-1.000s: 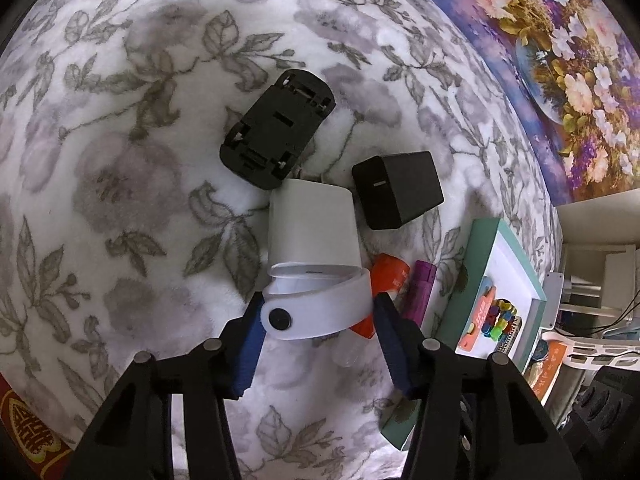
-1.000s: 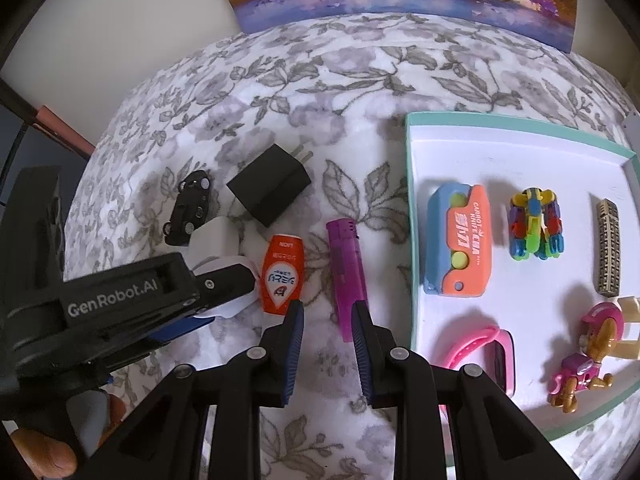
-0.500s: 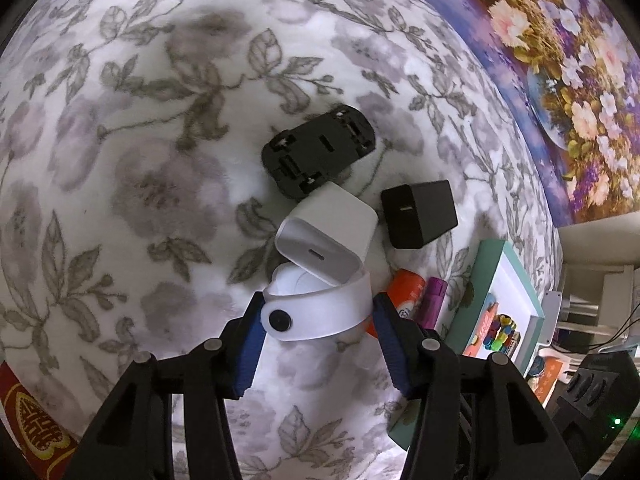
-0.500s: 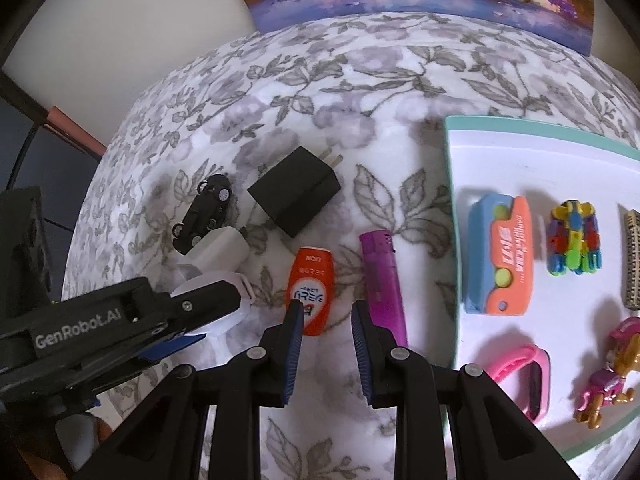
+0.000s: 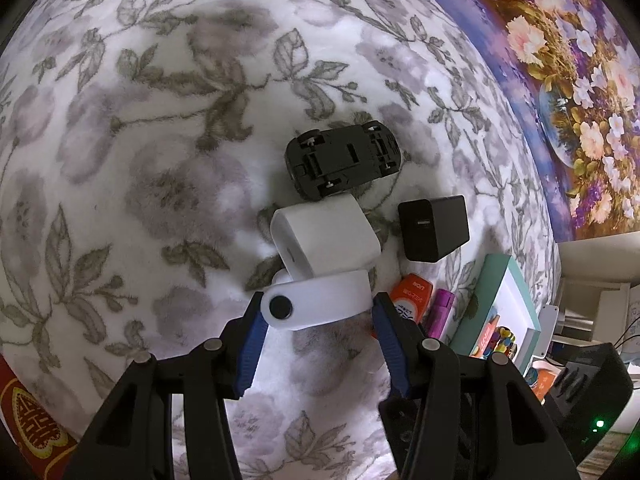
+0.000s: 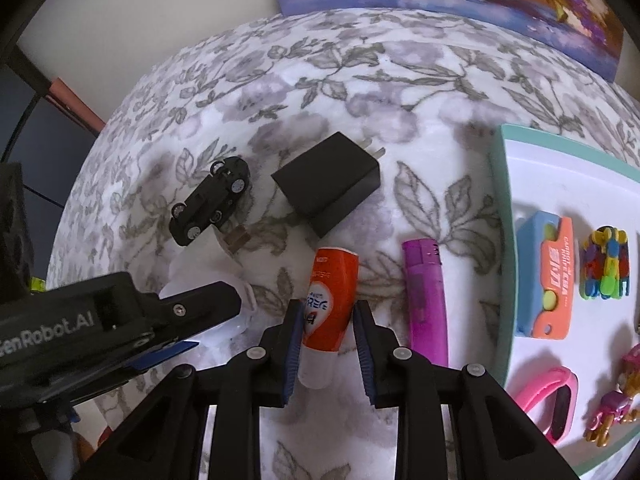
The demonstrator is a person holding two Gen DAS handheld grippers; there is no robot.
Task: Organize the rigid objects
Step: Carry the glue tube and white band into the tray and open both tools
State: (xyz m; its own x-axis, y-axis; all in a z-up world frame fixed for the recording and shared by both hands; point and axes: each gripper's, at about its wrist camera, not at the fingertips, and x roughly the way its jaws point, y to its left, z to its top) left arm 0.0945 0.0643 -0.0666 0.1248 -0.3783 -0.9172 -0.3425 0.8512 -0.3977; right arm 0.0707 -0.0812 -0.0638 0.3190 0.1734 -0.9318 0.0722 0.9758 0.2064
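We hold a white strap-like band (image 5: 320, 300) with a round black stud at one end, crosswise in the left gripper (image 5: 318, 316), whose blue pads press its two ends. It hangs just over the flowered cloth (image 5: 140, 160), its far edge overlapping a white charger cube (image 5: 326, 240) in our view.

Past the cube a black toy car (image 5: 344, 158) lies on its roof and a black plug adapter (image 5: 434, 228) sits to its right.

Our right gripper (image 6: 327, 316) stands narrow, its jaws astride an orange and white tube (image 6: 328, 300) lying on the cloth; we cannot tell whether the pads touch it.

Beside the tube is a purple lighter (image 6: 426, 296), then a teal-rimmed white tray (image 6: 500, 208) holding small bright toys.
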